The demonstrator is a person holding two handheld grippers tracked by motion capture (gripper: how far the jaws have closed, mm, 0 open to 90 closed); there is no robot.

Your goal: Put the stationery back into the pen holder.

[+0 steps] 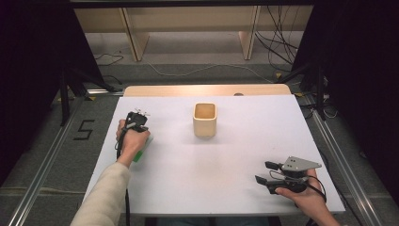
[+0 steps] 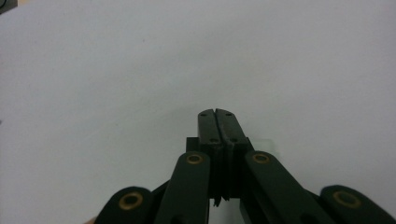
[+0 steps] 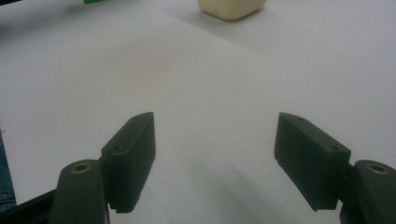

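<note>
My left gripper [image 1: 136, 118] is held over the left part of the white table top [image 1: 211, 165], a hand wrapped around its body. In the left gripper view its jaws [image 2: 215, 112] are pressed flat together with nothing between them, above bare white surface. A green object [image 1: 142, 150] lies just under that hand, mostly hidden; a corner of the green object [image 3: 95, 2] peeks in at the top of the right gripper view. My right gripper [image 1: 262, 172] rests near the front right, jaws open and pointing left, the right gripper [image 3: 215, 120] empty.
A cream, square-mouthed cup [image 1: 204, 121] stands upright at the middle back of the table; the cup's base [image 3: 231, 8] lies far ahead of the right jaws. A wooden strip [image 1: 207, 89] borders the far edge. Metal rails and cables run along the floor around the table.
</note>
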